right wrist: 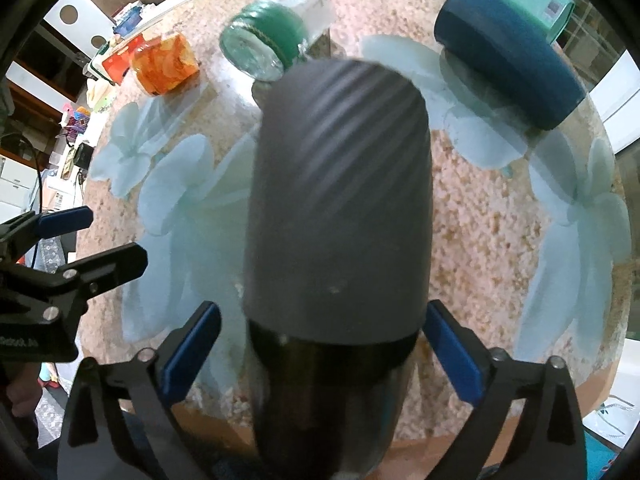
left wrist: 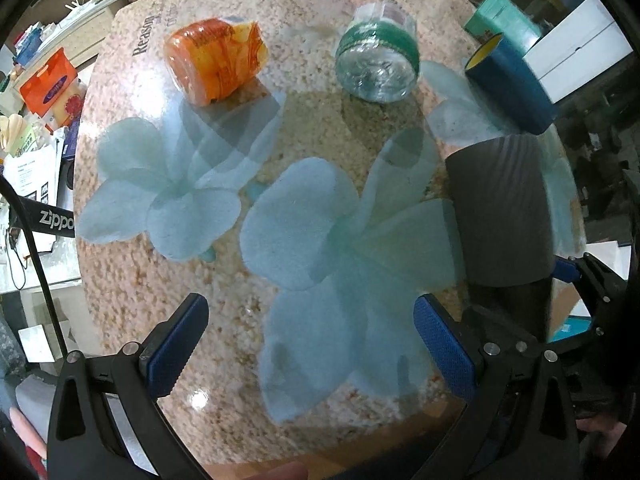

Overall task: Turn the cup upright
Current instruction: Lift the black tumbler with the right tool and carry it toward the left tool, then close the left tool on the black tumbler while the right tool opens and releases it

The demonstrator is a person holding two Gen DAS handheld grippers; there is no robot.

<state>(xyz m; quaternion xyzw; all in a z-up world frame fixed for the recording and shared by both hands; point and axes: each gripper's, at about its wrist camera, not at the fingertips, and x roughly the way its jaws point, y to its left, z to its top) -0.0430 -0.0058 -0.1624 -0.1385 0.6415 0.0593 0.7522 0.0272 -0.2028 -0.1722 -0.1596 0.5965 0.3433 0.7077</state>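
A grey ribbed cup [right wrist: 340,208] with a black lower section lies on its side between the fingers of my right gripper [right wrist: 320,360]. The jaws stand wide on either side of it, and contact is not clear. The same cup shows at the right of the left wrist view [left wrist: 500,208]. My left gripper [left wrist: 312,344] is open and empty over the table's near side, left of the cup. It also shows in the right wrist view [right wrist: 92,240].
The glass-topped table [left wrist: 320,128] has a pebble and blue flower pattern. An orange cup [left wrist: 216,60], a clear cup with a green band [left wrist: 378,60] and a dark blue cup [left wrist: 512,84] lie on their sides at the far side. Clutter lies beyond the left edge.
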